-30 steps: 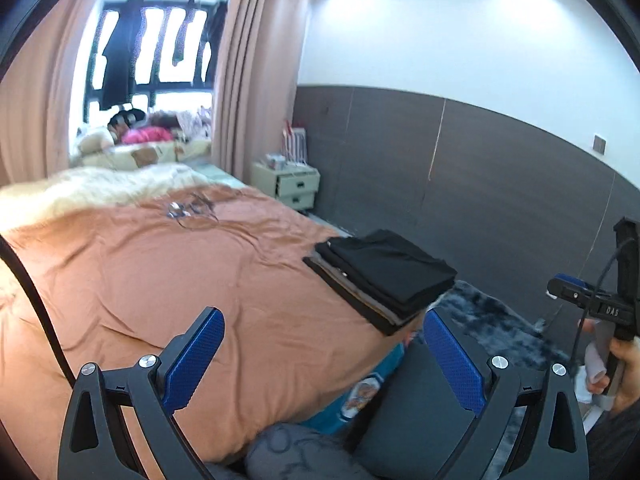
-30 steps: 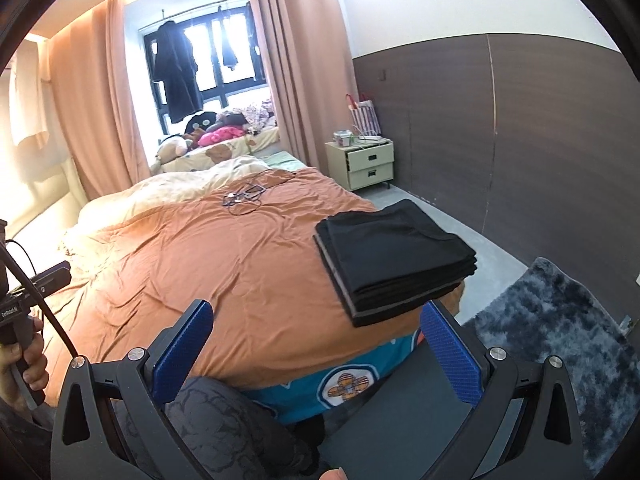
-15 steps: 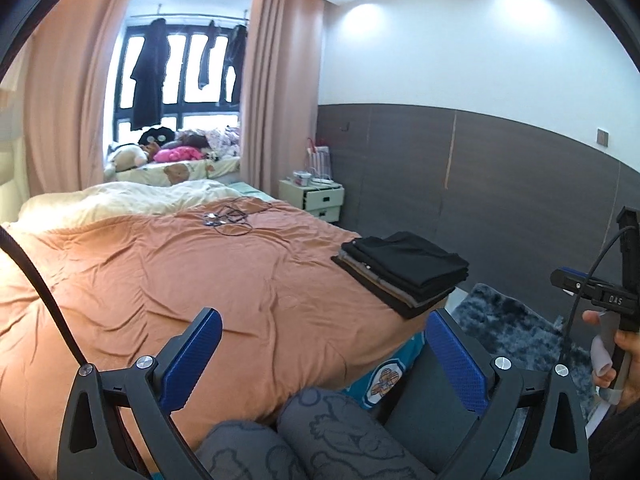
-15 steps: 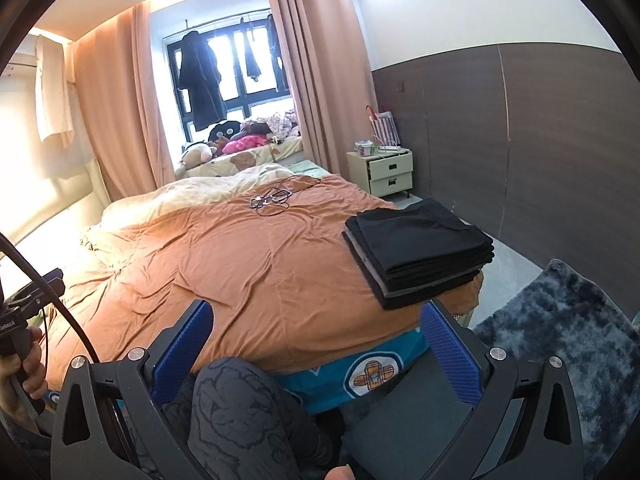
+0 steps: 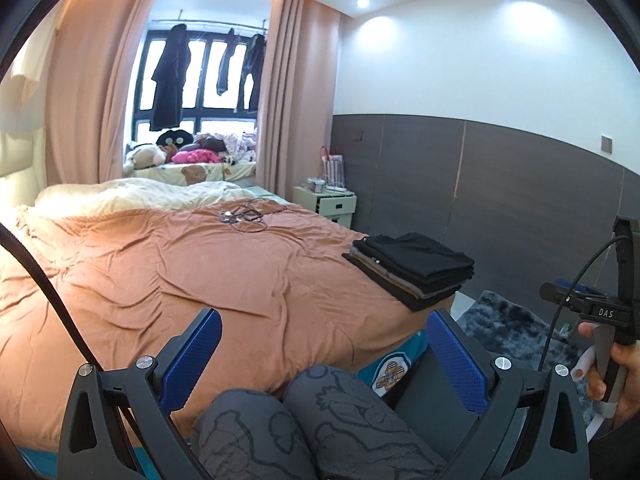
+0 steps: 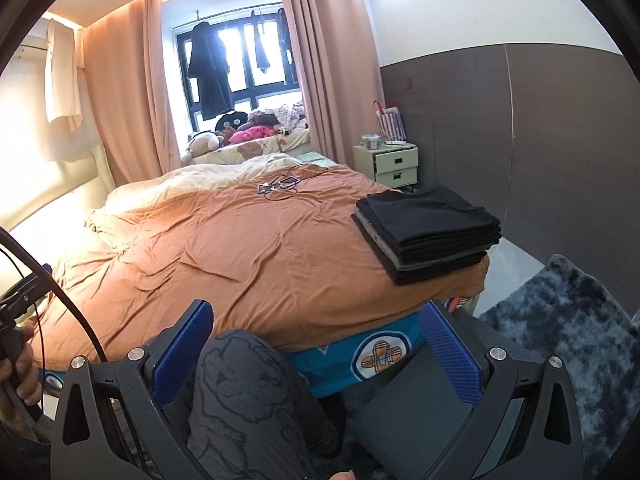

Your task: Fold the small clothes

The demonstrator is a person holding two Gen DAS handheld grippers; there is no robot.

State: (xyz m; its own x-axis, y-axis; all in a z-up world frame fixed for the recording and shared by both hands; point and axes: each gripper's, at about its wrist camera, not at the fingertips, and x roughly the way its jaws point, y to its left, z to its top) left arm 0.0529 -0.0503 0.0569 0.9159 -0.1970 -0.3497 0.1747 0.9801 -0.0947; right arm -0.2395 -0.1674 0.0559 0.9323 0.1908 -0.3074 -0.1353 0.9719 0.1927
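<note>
Knees (image 5: 320, 420) in patterned grey trousers filled the gap between the jaws of the left gripper (image 5: 324, 354), which stood wide apart and held nothing. The right gripper (image 6: 320, 342) was the same: jaws spread, empty, one knee low between them and a dark flat panel under the right-hand jaw.

Just beyond both sets of jaws ran the edge of the bed (image 6: 200, 264), its orange cover wrinkled and bare straight ahead. Further out and to the right of the jaws, at the bed's near right corner, sat the stack of folded clothes (image 6: 428, 228), dark pieces squared on top of one another, its outer edge close to the drop toward the grey rug (image 6: 560, 320).

Beyond the jaws and slightly left, a tangle of cables (image 6: 280, 186) lay on the cover, with the cream duvet behind it.

No unfolded garment showed in either view, so the folding looked finished or paused. The risk seemed to lie in that stack: a careless brush from the right gripper, or a tug on the cover, could tip it off the corner.
</note>
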